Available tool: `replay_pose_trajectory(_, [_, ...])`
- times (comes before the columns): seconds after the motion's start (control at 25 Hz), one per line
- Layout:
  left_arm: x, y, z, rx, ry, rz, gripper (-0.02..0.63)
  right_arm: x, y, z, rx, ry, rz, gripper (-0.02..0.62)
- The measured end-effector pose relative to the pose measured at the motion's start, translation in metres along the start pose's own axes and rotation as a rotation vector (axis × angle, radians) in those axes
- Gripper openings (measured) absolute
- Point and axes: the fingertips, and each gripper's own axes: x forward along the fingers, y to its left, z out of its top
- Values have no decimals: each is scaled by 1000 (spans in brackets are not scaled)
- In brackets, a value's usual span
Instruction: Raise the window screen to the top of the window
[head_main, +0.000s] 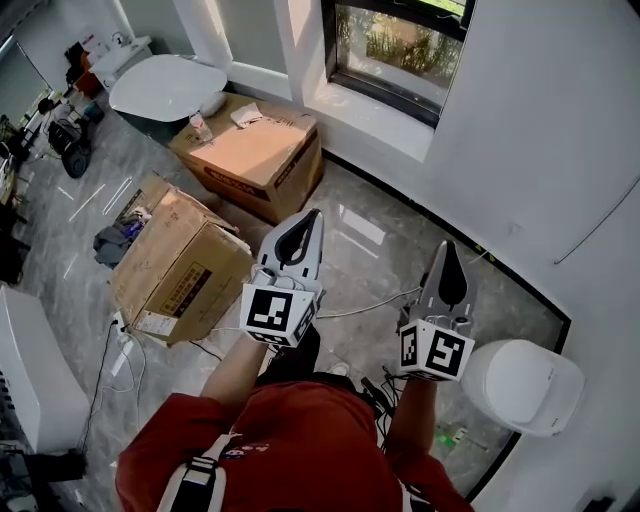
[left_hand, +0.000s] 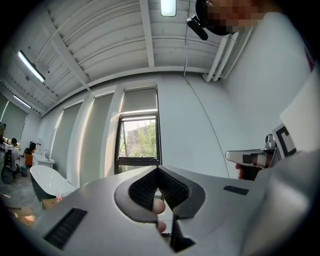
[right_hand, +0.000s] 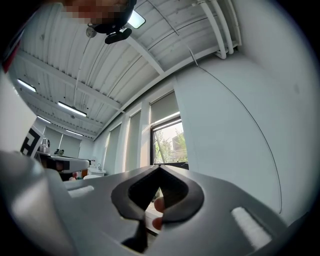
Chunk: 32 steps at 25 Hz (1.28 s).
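Observation:
The window (head_main: 400, 45) is set in the white wall ahead, its dark frame above a pale sill. In the left gripper view the window (left_hand: 137, 142) shows green trees, and a grey screen (left_hand: 140, 100) covers its upper part. The right gripper view has the same window (right_hand: 170, 142) with the screen (right_hand: 165, 106) above it. My left gripper (head_main: 314, 214) and right gripper (head_main: 449, 245) are held side by side over the floor, well short of the wall. Both point toward the window, jaws shut, nothing between them. The right gripper (left_hand: 250, 157) also appears in the left gripper view.
Two cardboard boxes (head_main: 255, 150) (head_main: 180, 265) stand on the floor to the left. A white bathtub (head_main: 160, 85) lies behind them. A white rounded fixture (head_main: 525, 385) sits at the right by the wall. Cables (head_main: 370, 305) run over the grey floor.

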Motion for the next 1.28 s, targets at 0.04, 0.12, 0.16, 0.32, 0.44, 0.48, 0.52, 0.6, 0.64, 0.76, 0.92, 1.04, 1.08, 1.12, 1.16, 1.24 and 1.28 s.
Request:
replay_pose_trajectory(0.04, [4, 3, 0, 1, -3, 2, 3, 5, 1, 0, -12, 0, 5, 9])
replay_pose_trajectory(0.12, [14, 11, 4, -5, -18, 6, 4, 18, 3, 2, -31, 1, 13, 9])
replay_pose_trajectory(0.16, [20, 15, 6, -12, -28, 7, 5, 25, 3, 2, -41, 1, 15, 9])
replay_pose_trajectory(0.32, [46, 38, 4, -29, -47, 10, 5, 60, 10, -3, -76, 7, 28, 9])
replay_pose_trajectory(0.44, [71, 63, 1, -15, -59, 21, 3, 96, 21, -12, -94, 13, 35, 9])
replay_pose_trajectory(0.48, [80, 73, 1, -12, -63, 26, 5, 110, 24, -16, -95, 13, 34, 9])
replay_pose_trajectory(0.52, [90, 84, 0, -13, -65, 31, 4, 125, 29, -19, -96, 13, 34, 9])
replay_pose_trajectory(0.6, [108, 107, -3, -19, -67, 39, 4, 152, 38, -26, -108, 24, 41, 9])
replay_pose_trajectory(0.64, [117, 119, -4, -17, -65, 42, 4, 166, 43, -29, -112, 28, 42, 9])
replay_pose_trajectory(0.76, [144, 151, -8, -13, -60, 44, 5, 206, 57, -37, -106, 36, 35, 9])
replay_pose_trajectory(0.92, [177, 192, -14, -29, -73, 45, 3, 255, 75, -52, -119, 45, 36, 9])
replay_pose_trajectory(1.04, [196, 220, -14, -37, -69, 44, 3, 285, 90, -63, -127, 59, 35, 9])
replay_pose_trajectory(1.08, [202, 228, -14, -38, -66, 42, 3, 294, 94, -66, -131, 63, 34, 9])
replay_pose_trajectory(1.12, [207, 235, -16, -40, -63, 40, 3, 302, 98, -70, -137, 68, 34, 9])
replay_pose_trajectory(1.16, [211, 242, -18, -40, -60, 39, 5, 309, 102, -72, -141, 71, 33, 9])
replay_pose_trajectory(1.24, [220, 255, -20, -43, -68, 35, 4, 321, 110, -75, -142, 73, 30, 9])
replay_pose_trajectory(1.28, [224, 260, -19, -49, -77, 31, 3, 326, 114, -75, -140, 73, 28, 9])
